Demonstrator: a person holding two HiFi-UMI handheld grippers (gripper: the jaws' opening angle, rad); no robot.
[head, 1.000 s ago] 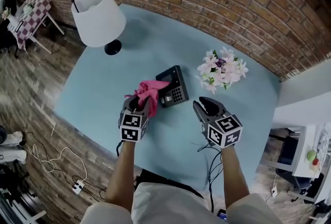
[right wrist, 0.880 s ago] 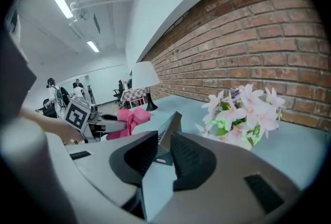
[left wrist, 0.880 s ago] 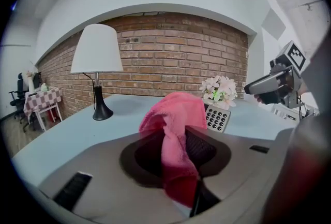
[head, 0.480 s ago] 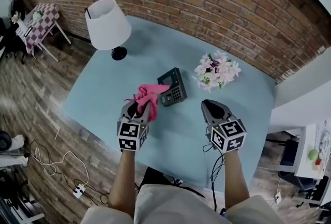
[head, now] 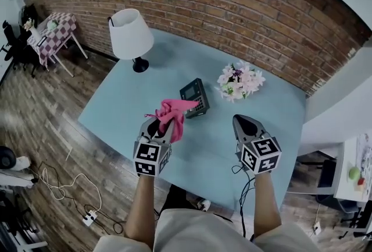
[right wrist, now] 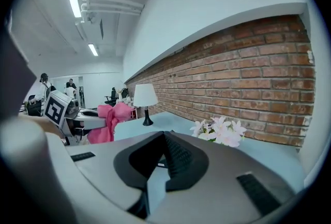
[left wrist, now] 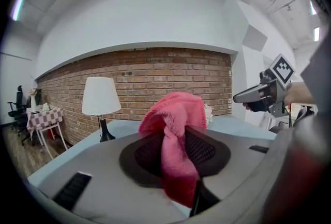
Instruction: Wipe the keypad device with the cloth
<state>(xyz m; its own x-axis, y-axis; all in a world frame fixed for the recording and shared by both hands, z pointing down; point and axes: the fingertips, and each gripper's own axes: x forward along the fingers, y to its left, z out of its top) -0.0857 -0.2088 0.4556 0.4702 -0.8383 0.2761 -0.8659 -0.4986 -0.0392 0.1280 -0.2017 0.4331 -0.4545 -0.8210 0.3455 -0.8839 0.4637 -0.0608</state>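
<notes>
I've lifted both grippers up off the bench (head: 116, 105). The left gripper (head: 163, 126) fingers clamp the cloth (head: 174, 111), now clear of the keypad device (head: 195, 98) just ahead of them. The right gripper (head: 244, 123) fingers just closed, empty. Wiping looks finished or paused.

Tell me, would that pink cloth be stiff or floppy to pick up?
Probably floppy: the pink cloth droops in folds over the left tongs pinching it. Likely light and not slippery, given its fluffy, towel-like pile.
</notes>
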